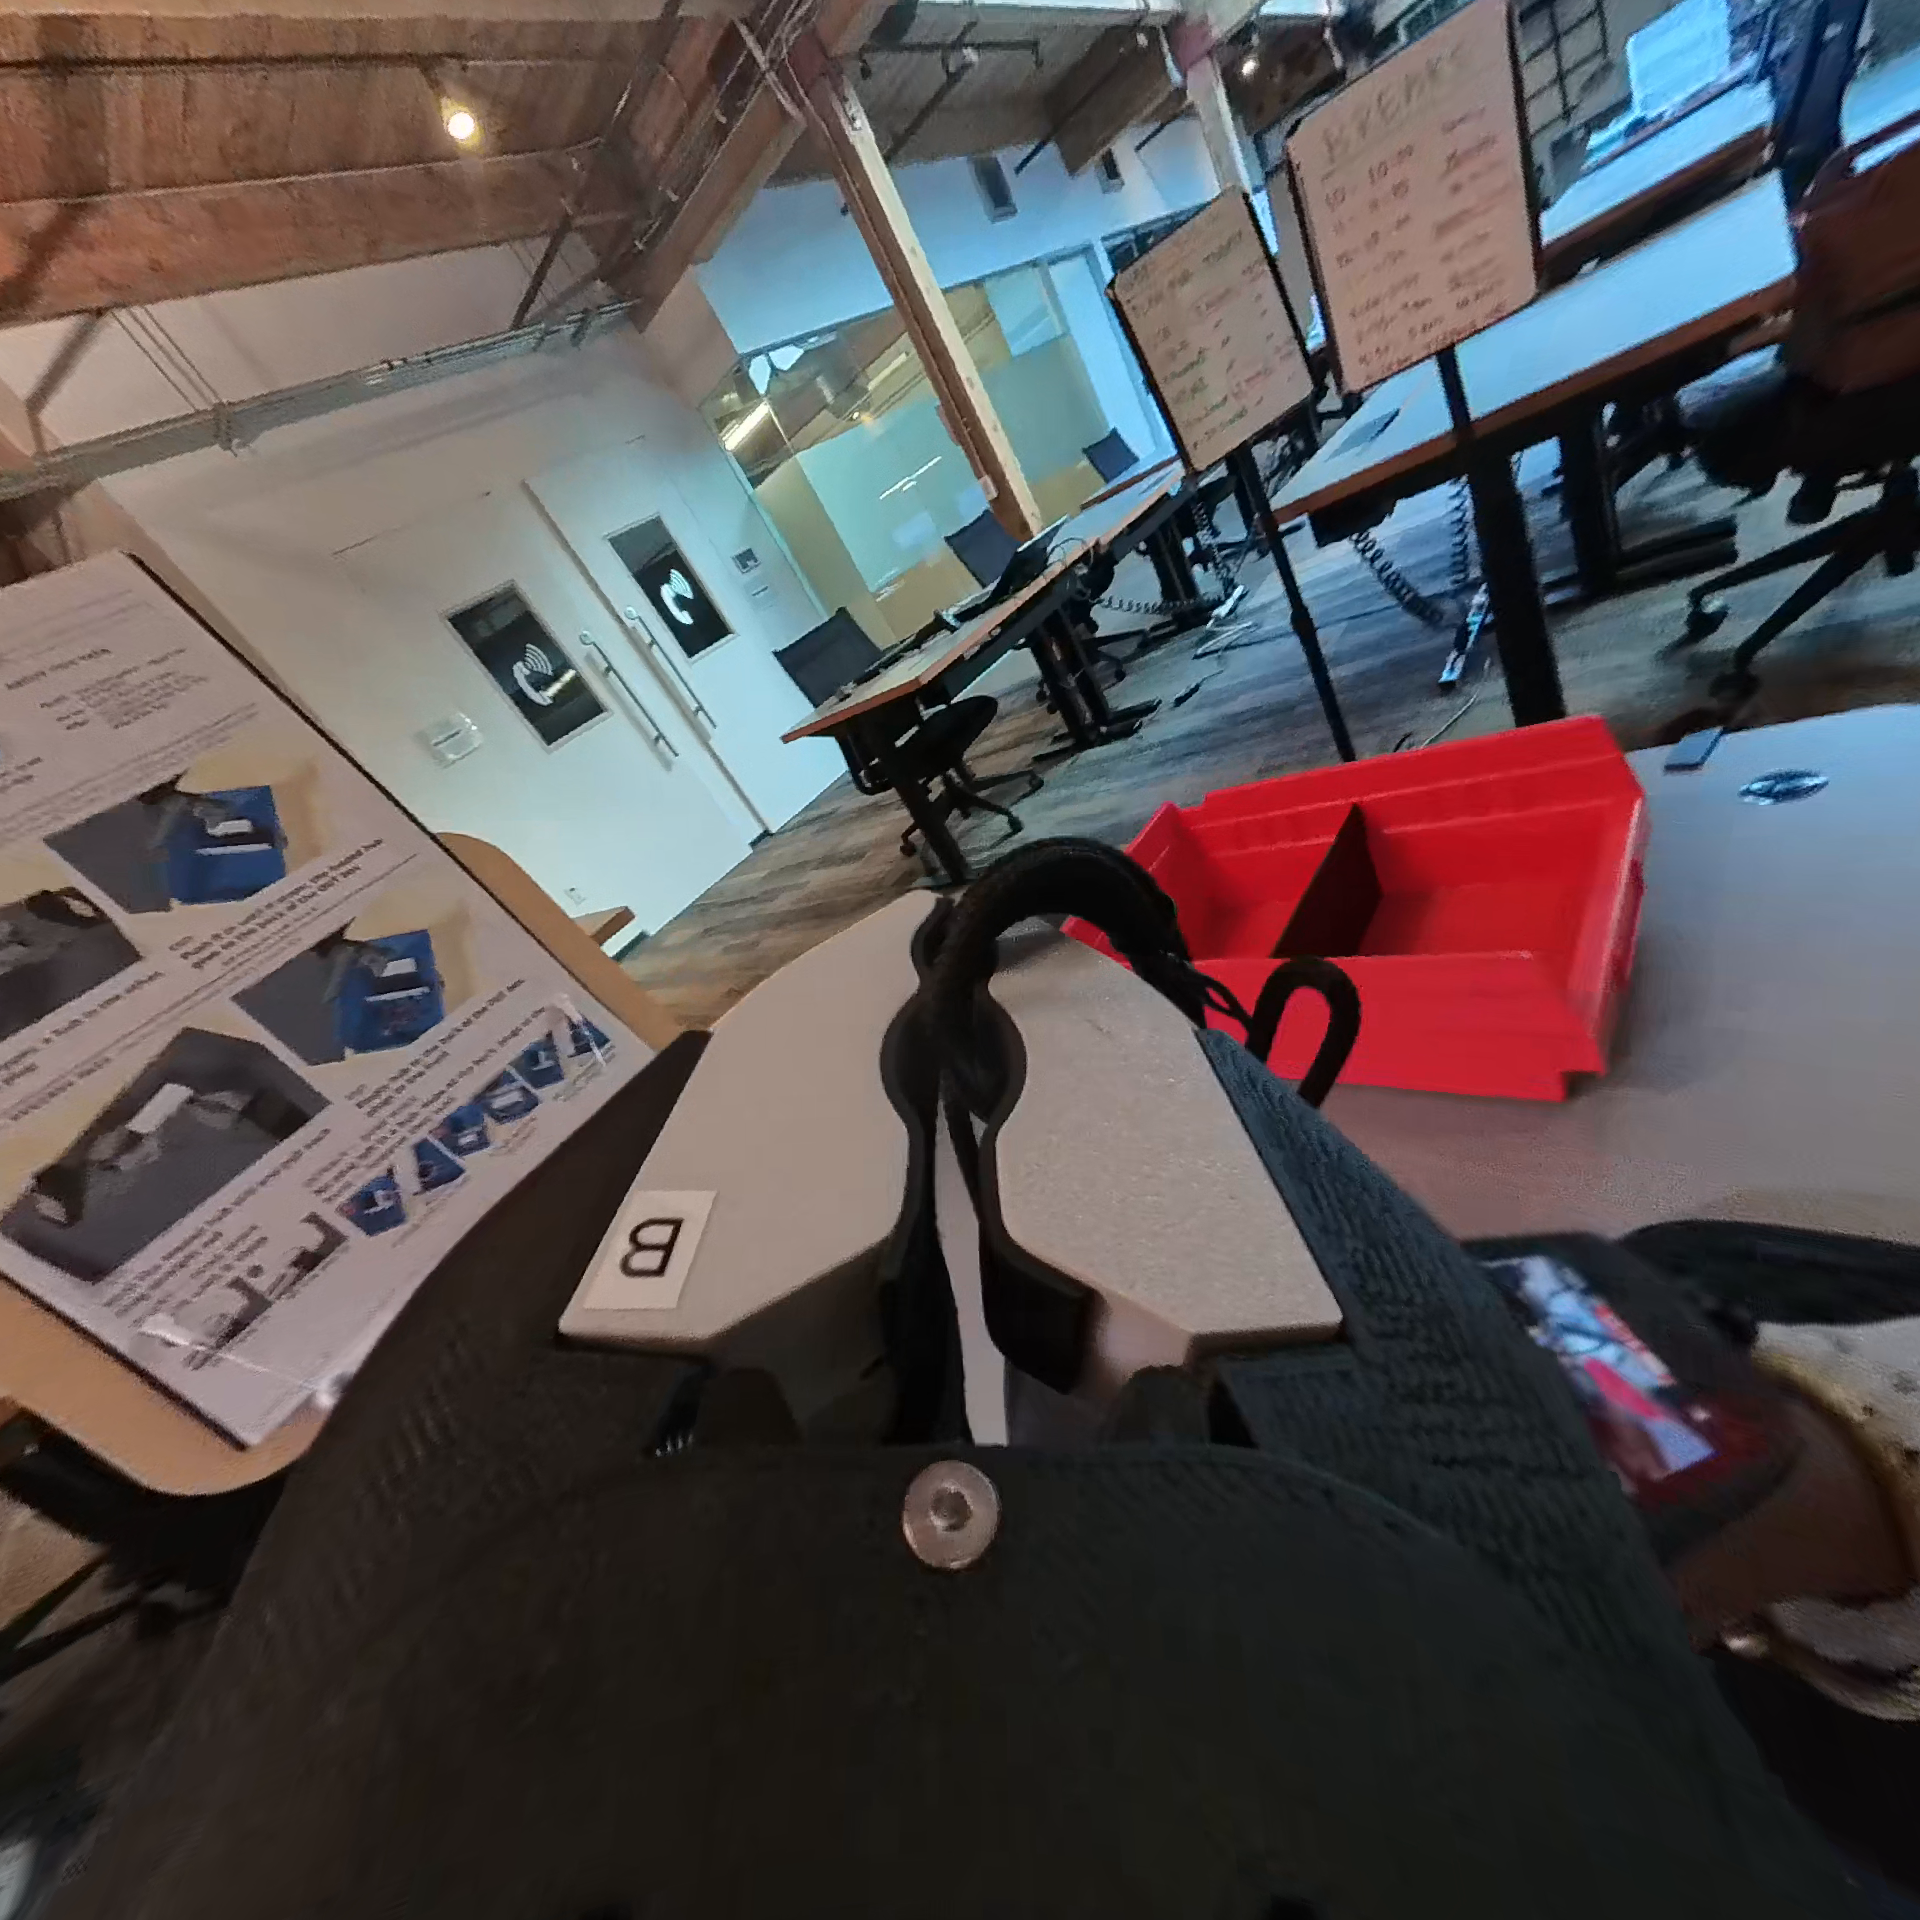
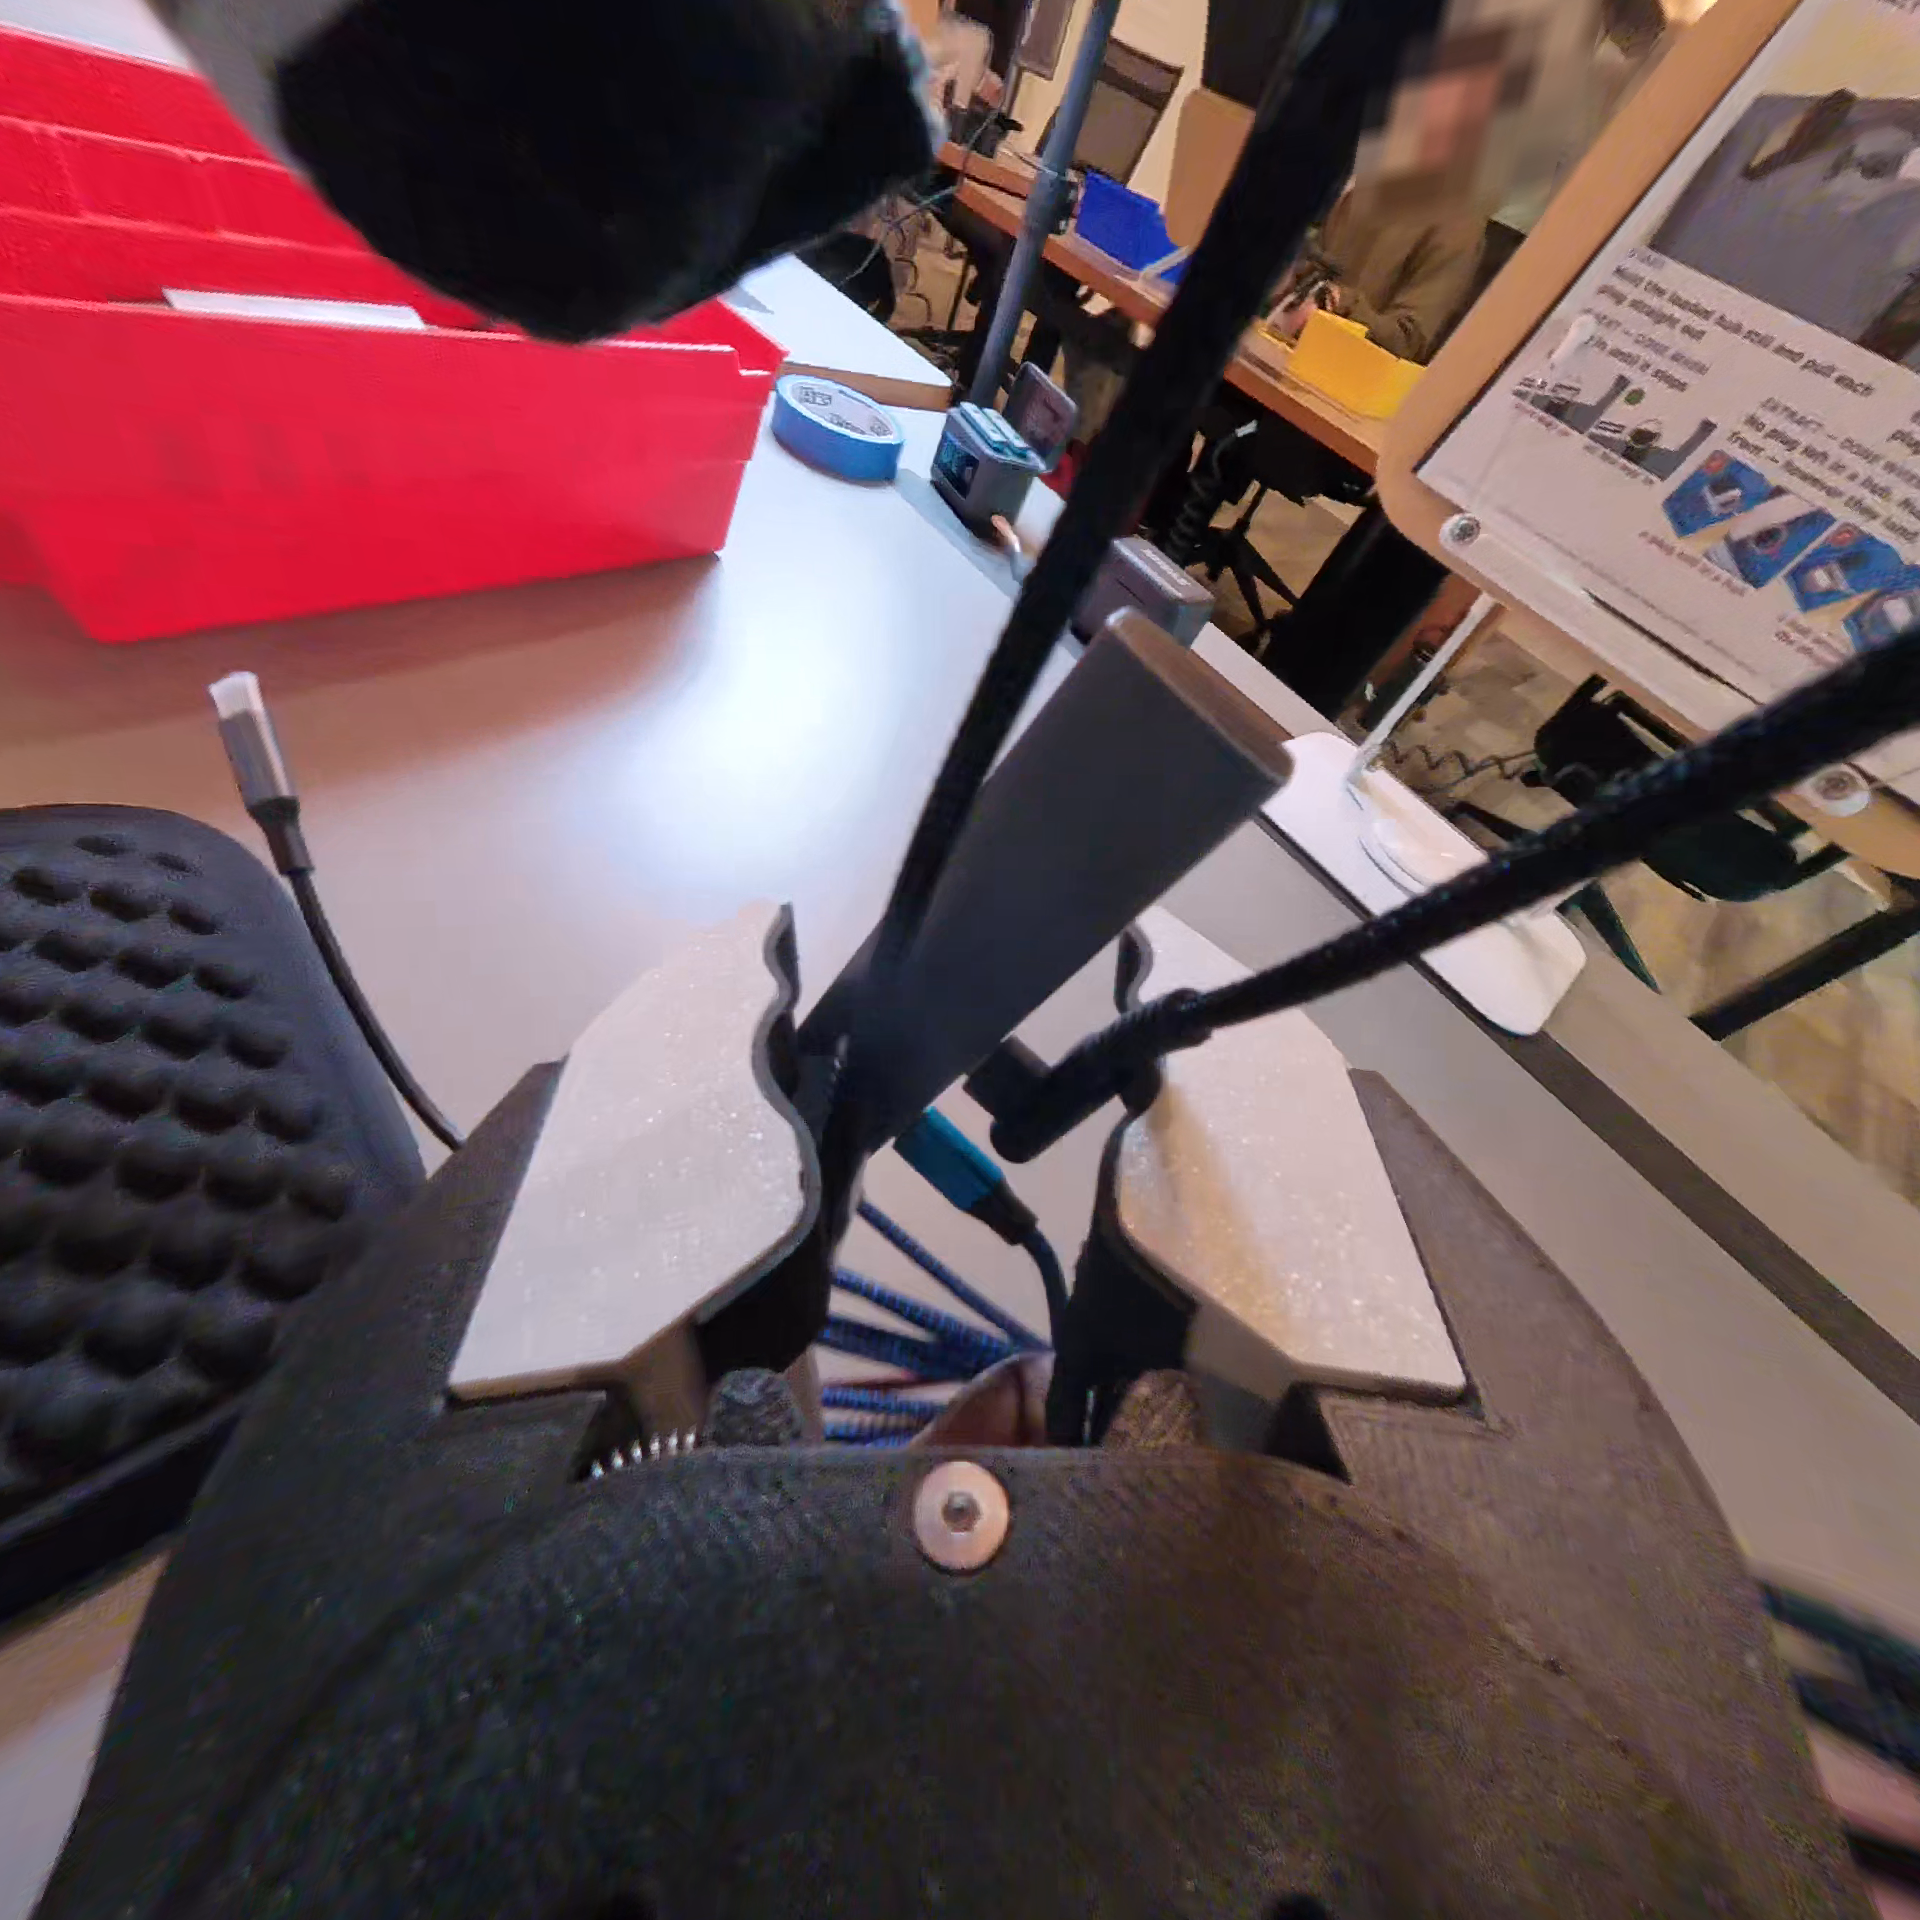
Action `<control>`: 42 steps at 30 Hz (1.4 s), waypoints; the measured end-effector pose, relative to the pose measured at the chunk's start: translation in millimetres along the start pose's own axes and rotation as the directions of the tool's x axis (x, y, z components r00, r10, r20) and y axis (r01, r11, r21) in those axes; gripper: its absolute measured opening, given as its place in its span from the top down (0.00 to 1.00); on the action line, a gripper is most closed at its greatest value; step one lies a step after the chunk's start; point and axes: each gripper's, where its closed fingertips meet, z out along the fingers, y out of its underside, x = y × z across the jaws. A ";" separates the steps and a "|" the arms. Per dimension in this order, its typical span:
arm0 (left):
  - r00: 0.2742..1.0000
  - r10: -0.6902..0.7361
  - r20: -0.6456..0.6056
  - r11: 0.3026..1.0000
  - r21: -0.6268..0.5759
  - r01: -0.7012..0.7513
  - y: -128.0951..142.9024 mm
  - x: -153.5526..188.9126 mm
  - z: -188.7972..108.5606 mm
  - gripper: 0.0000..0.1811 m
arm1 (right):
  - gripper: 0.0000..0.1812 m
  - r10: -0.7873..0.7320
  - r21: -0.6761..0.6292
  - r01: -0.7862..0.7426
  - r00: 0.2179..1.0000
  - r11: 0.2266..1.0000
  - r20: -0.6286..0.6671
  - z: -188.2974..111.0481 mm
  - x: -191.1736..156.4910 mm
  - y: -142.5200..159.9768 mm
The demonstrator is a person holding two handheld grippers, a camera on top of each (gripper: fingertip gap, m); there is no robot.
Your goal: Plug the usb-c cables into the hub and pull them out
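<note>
Left gripper (image 1: 961,1049) pinched narrow on black braided cable (image 1: 1049,883), loop arching above fingertips, frame centre. Right gripper (image 2: 961,1029) clamps grey hub (image 2: 1081,862), hub jutting toward upper right; blue plug (image 2: 951,1162) and black plug (image 2: 1049,1091) seated at its lower end. Red bin (image 2: 364,468) upper left.

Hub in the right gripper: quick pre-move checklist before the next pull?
1. Right gripper closed on the hub: ok, grey body sits between the fingers.
2. Left gripper holds a cable: ok, shut on the black braided cable.
3. Plugs seated: blue plug and black plug meet the hub's lower edge; depth cannot tell.
4. Left cable traced to a hub port: cannot tell, views don't link them.
5. Pull path clear: not ok, black cables cross in front of the hub.
6. Loose grey plug lies apart on the table: ok.
</note>
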 end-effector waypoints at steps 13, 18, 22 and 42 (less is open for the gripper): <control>0.950 -0.278 -0.143 0.960 -0.015 0.279 16.8 -5.8 6.0 0.74 | 0.84 0.192 0.090 -0.198 0.979 0.976 0.073 -4.7 5.7 3.8; 0.958 -0.239 -0.160 0.971 -0.016 0.240 21.2 -10.3 -4.7 0.56 | 0.85 0.293 0.125 -0.304 0.951 0.944 0.098 -9.0 16.4 3.0; 0.959 -0.251 -0.127 0.968 -0.005 0.253 26.4 -25.7 -17.8 0.56 | 0.86 0.417 0.161 -0.437 0.897 0.885 0.146 -14.7 28.6 1.0; 0.864 -0.493 -0.100 0.868 0.004 0.496 151.4 -16.0 -61.2 0.69 | 0.86 0.482 0.281 -0.528 0.848 0.802 0.219 -25.5 48.6 -3.1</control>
